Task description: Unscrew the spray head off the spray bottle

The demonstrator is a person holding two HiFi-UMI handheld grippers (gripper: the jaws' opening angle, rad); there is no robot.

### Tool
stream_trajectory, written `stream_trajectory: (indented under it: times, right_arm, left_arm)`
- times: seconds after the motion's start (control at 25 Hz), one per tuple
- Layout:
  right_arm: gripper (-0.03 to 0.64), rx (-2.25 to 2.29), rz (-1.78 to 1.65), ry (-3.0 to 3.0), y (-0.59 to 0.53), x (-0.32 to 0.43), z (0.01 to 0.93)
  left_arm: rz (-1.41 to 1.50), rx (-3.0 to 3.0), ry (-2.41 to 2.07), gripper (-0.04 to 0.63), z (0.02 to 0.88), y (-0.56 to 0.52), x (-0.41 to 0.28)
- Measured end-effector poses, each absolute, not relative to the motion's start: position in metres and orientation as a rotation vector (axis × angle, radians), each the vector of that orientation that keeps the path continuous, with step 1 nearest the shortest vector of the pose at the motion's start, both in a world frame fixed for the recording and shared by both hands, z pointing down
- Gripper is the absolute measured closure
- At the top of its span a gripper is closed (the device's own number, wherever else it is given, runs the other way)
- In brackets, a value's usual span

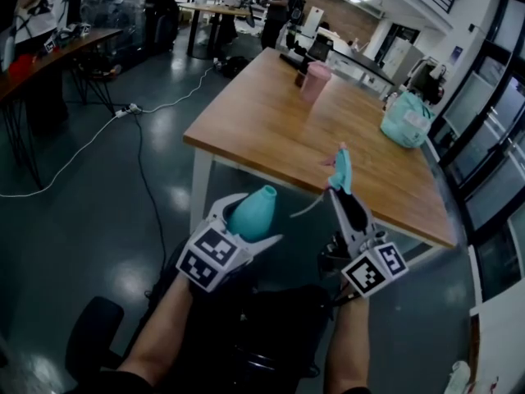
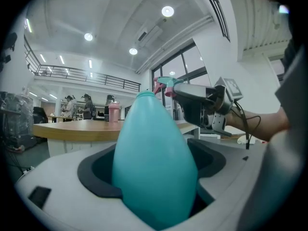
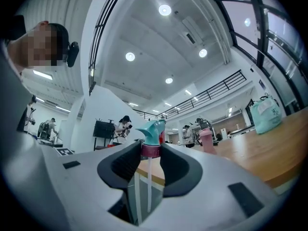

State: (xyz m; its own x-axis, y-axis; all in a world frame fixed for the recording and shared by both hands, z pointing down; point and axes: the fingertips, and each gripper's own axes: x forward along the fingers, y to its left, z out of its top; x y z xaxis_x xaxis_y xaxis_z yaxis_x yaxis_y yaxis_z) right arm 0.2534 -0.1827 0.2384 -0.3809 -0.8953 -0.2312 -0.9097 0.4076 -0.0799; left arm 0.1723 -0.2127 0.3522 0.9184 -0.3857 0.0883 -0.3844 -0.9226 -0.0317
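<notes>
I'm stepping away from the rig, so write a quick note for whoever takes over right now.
Left claw: shut on the teal bottle, its neck bare.
Right claw: shut on the spray head at its pink collar, dip tube hanging free.
Both parts are held apart, short of the wooden table.
Done: the head is off.
Left: probably just setting both down.

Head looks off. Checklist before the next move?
1. Spray head separated from bottle: ok, clearly apart.
2. Left gripper clamped on bottle: ok.
3. Right gripper clamped on the spray head's collar: ok.
4. Tube out of the bottle: ok, hangs free below the jaws.
5. Bare table space for a set-down: ok; cup and bag sit farther back.
6. Liquid left in bottle: cannot tell.
</notes>
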Motion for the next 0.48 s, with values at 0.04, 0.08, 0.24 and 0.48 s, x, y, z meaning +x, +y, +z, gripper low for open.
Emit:
stream_trajectory:
  times: [0.04, 0.08, 0.24, 0.48]
  right_arm:
    - [0.48, -1.612, 0.085, 2.427, -0.184, 0.252, 0.243]
    - [0.48, -1.635, 0.084, 2.427, -0.185, 0.25, 0.248]
    - [0.48, -1.693, 0.089, 2.446, -0.187, 0.238, 0.262]
    - [0.482, -1.734, 0.11, 2.465, -0.19, 0.226, 0.274]
  left_arm:
    - [-0.142, -3.064, 0.621, 0.167, 0.351, -0.214, 0.172]
    - [-0.137, -3.065, 0.625, 0.167, 0.35, -0.215, 0.171]
    - [-0.116, -3.071, 0.641, 0.167, 0.347, -0.218, 0.168]
    - [-0.121, -3.056, 0.663, 0.167, 0.347, -0.222, 0.163]
